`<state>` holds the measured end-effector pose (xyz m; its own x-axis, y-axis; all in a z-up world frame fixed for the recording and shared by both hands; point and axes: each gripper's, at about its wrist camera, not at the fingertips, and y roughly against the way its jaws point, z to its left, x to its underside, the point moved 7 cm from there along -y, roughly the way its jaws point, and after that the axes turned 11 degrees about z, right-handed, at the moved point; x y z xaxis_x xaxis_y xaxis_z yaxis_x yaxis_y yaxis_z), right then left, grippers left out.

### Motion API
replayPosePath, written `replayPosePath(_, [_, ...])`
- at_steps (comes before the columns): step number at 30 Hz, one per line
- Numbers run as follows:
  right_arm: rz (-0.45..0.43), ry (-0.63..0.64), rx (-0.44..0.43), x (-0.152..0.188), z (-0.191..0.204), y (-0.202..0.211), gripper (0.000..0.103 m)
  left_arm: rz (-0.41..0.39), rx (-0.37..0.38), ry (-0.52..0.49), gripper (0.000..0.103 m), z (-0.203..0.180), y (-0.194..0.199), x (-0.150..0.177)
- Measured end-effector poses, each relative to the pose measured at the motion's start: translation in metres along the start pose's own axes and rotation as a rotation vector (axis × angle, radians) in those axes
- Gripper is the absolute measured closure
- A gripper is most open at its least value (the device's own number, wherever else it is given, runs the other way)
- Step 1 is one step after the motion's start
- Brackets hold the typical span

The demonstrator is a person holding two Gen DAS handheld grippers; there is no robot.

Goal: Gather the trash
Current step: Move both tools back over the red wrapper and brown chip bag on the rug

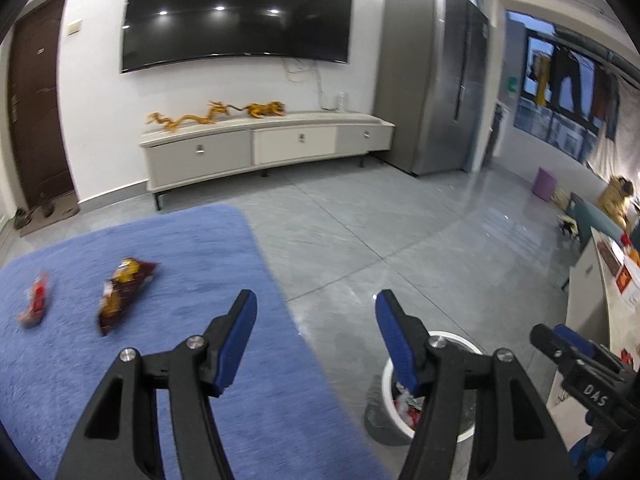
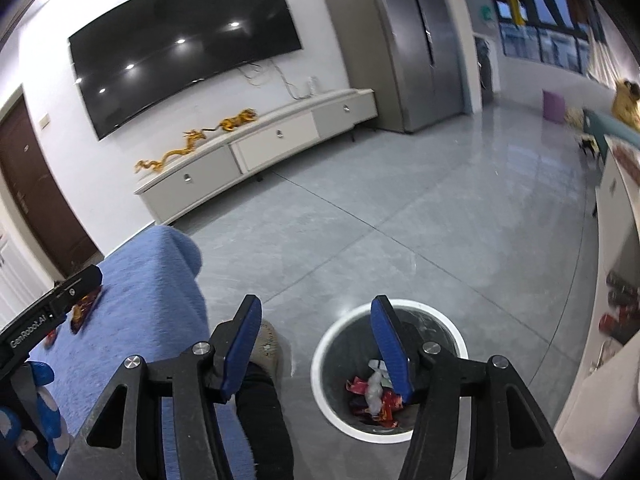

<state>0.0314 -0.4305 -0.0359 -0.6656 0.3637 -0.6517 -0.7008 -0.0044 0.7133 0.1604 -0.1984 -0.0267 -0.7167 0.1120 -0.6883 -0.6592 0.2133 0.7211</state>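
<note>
A dark red and yellow snack bag (image 1: pixel 124 294) and a small red wrapper (image 1: pixel 35 300) lie on the blue fuzzy surface (image 1: pixel 180 264), ahead and left of my left gripper (image 1: pixel 314 322), which is open and empty. A white-rimmed trash bin (image 2: pixel 390 368) stands on the grey floor with several red and white wrappers (image 2: pixel 374 398) inside. My right gripper (image 2: pixel 316 330) is open and empty above the bin's left rim. The bin also shows in the left wrist view (image 1: pixel 460 342), partly hidden by the fingers. The right gripper shows at the left wrist view's right edge (image 1: pixel 576 354).
A low TV cabinet (image 1: pixel 264 146) with gold dragon figures stands under a wall TV (image 1: pixel 240 12). A grey fridge (image 1: pixel 434 76) is at the right. A white counter (image 2: pixel 608 312) runs along the right. A person's leg and slipper (image 2: pixel 266 364) are beside the bin.
</note>
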Motion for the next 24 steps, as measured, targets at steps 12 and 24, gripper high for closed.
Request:
replayPosePath(12, [-0.055, 0.159, -0.014, 0.004, 0.082, 0.026, 0.042, -0.104, -0.129, 0.128, 0.043, 0.107, 0.059, 0.018])
replayPosePath(24, [-0.090, 0.251, -0.011, 0.010, 0.147, 0.031, 0.029, -0.158, -0.186, 0.217, 0.034, 0.176, 0.089, 0.037])
